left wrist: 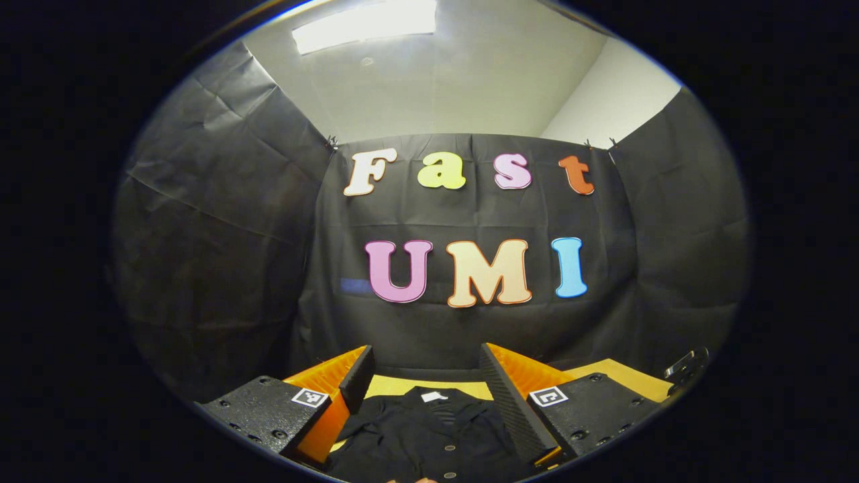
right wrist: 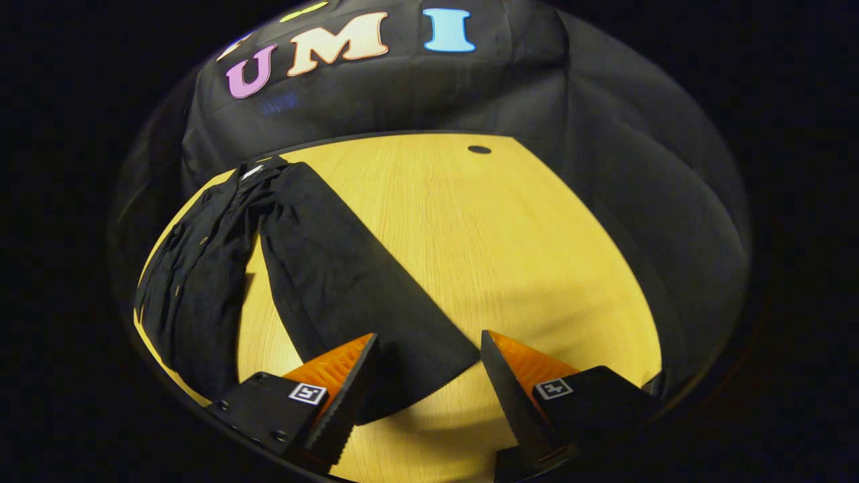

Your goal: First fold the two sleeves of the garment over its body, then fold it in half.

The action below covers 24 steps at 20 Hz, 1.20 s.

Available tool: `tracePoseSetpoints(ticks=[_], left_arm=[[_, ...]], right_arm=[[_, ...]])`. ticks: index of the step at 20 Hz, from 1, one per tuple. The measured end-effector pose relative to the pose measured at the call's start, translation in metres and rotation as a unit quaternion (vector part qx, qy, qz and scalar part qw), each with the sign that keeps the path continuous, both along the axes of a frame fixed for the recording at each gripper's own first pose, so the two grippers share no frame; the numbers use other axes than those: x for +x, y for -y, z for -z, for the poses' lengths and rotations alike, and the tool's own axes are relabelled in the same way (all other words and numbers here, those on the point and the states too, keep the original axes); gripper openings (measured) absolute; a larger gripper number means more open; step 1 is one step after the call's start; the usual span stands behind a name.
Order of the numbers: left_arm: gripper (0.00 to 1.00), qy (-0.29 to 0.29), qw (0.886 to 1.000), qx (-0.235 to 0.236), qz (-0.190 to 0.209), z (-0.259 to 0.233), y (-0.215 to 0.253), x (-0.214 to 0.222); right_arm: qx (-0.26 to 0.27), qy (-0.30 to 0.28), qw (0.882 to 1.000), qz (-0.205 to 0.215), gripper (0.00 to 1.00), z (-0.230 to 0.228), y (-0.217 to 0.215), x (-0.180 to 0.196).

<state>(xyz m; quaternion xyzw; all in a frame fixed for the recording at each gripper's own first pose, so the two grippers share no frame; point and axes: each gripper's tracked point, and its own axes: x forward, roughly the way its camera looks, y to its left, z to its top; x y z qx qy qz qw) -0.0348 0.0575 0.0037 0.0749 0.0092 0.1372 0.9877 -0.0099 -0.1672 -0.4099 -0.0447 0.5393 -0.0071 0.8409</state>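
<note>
1. Left tongs (left wrist: 424, 382) sit at the bottom middle of the left gripper view, fingers spread wide apart with nothing pinched between them, so they're released.
2. Right between and just past those fingers is the black garment (left wrist: 429, 429), lying flat at the bottom center of the frame. You can see its collar with a small white tag (left wrist: 433, 396) up top and a couple of buttons down the front. Can't tell if the fingers actually touch the cloth.
3. Behind the garment there's a strip of yellow wooden tabletop (left wrist: 624, 372), running off to the lower right of the frame, then the black cloth wall, and a ceiling light (left wrist: 366, 23) at the upper left.
4. Right tongs (right wrist: 429, 376) are at the bottom middle of the right gripper view, also wide open and holding nothing.
5. The end of one long sleeve (right wrist: 349, 282) lies spread out on the tabletop, and its cuff end reaches in between the two fingers, nearer the left one. Not gripped though.
6. That sleeve runs diagonally up to the upper left of the frame, where it joins the garment's body (right wrist: 194, 268), which lies along the left edge of the tabletop (right wrist: 510, 255).
7. There's a small dark hole (right wrist: 479, 149) in the tabletop near its far edge, top center.
</note>
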Motion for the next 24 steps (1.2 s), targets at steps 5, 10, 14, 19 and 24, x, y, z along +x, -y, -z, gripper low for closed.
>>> tracePoseSetpoints(ticks=[5, 10, 14, 19, 24], left_arm=[[0.92, -0.003, 1.000, 0.007, -0.022, 0.004, -0.008, -0.004], [0.92, 0.001, 1.000, 0.012, -0.018, 0.008, -0.020, -0.002], [0.92, -0.010, 1.000, 0.004, -0.015, 0.012, -0.050, -0.002], [0.92, -0.017, 1.000, 0.007, -0.019, 0.012, -0.101, -0.009], [0.92, -0.019, 0.999, 0.001, -0.034, 0.013, -0.148, -0.023]], right_arm=[[0.005, -0.006, 0.999, -0.042, 0.76, 0.006, -0.007, -0.005], [0.021, 0.009, 0.998, -0.051, 0.12, 0.007, -0.031, -0.008], [0.063, 0.106, 0.992, 0.007, 0.07, -0.046, -0.053, 0.032], [0.061, 0.186, 0.981, -0.010, 0.07, -0.110, -0.104, 0.082], [0.074, 0.226, 0.970, -0.044, 0.07, -0.148, -0.181, 0.114]])
